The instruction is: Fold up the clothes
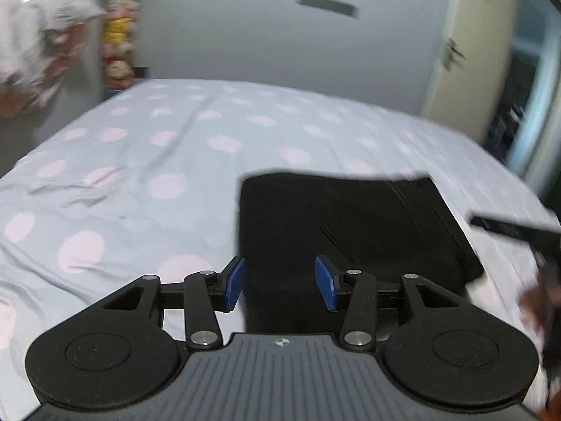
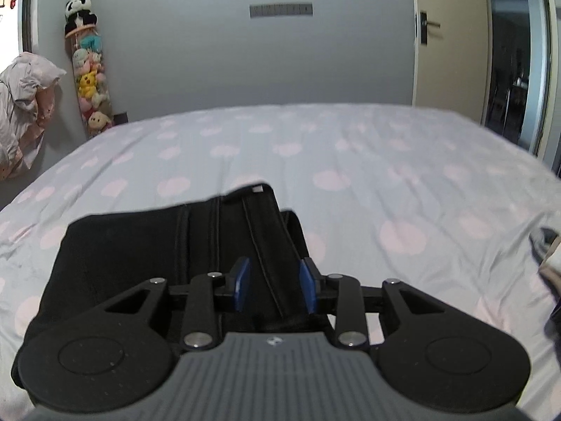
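Bed (image 2: 385, 147) with grey sheet, pink dots, fills both views. On it lies a black garment (image 2: 168, 245), already folded into a compact rectangle; seams suggest trousers, not certain.

Right-wrist view: garment lies directly below and ahead of the right claw (image 2: 273, 286), extending mostly to the claw's left. Stitched seams run away from the camera, so the long axis reads roughly along the pointing direction; far end carries a small white tag (image 2: 258, 188).

Left-wrist view (motion-blurred): garment (image 1: 350, 231) sits ahead and to the right of the left claw (image 1: 279, 284); its left edge passes between the fingers.

Left claw: moderately wide, empty. Right claw: narrower gap, blue pads clear of cloth, holding nothing.

Judgement: both hands near; right claw sits more squarely over the fabric.
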Available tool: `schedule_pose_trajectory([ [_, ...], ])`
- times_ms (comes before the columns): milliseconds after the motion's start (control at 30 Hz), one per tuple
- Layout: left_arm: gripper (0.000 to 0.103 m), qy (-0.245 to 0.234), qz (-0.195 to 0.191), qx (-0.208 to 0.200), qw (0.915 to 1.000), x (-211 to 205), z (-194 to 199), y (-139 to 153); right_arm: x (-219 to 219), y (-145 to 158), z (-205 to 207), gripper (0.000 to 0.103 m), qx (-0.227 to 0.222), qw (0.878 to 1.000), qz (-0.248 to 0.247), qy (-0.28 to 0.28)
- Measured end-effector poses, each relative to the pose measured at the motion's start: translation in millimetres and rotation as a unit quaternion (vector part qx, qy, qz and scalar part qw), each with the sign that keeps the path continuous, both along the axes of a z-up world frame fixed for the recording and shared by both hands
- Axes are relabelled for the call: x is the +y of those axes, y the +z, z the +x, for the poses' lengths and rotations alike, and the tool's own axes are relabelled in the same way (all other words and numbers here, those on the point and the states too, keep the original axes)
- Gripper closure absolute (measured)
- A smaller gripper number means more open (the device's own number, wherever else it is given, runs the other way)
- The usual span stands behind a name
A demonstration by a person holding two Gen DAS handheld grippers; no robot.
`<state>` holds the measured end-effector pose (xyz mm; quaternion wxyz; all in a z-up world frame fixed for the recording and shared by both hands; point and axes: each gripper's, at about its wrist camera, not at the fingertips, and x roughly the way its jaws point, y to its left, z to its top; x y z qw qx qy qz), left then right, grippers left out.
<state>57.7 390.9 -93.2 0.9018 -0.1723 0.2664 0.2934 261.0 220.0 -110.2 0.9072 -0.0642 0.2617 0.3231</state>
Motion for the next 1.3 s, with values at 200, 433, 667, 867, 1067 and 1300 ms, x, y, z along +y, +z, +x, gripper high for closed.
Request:
schedule_pose_trajectory([
  [200,0.052,0.034,-0.003,-0.033,0.9989,44.0,31.2,14.4,20.1,6.5,1.7,0.063,-0.029,0.999,-0.021,0.027],
  [433,0.063,0.011,-0.043,0.004,0.9990,71.6,73.1,-24.6,46.9,3.6,30.8,0.063,-0.019,0.999,-0.006,0.026],
  [667,0.063,0.000,-0.079,0.052,0.9955,83.2,92.0,-65.5,69.3,-31.7,41.8,0.063,0.003,0.998,-0.035,0.053],
  [867,0.062,-0.002,-0.083,0.090,0.9925,87.0,108.4,-81.6,67.4,-39.8,56.7,0.060,0.034,0.996,-0.032,0.071],
  [1067,0.061,0.006,-0.115,0.098,0.9886,99.9,114.9,-84.7,67.0,-46.6,67.6,0.060,0.057,0.995,-0.016,0.084],
  [1300,0.046,0.031,-0.093,0.060,0.9933,89.2,86.9,-56.3,30.4,-27.7,86.7,0.051,0.107,0.987,0.066,0.103],
])
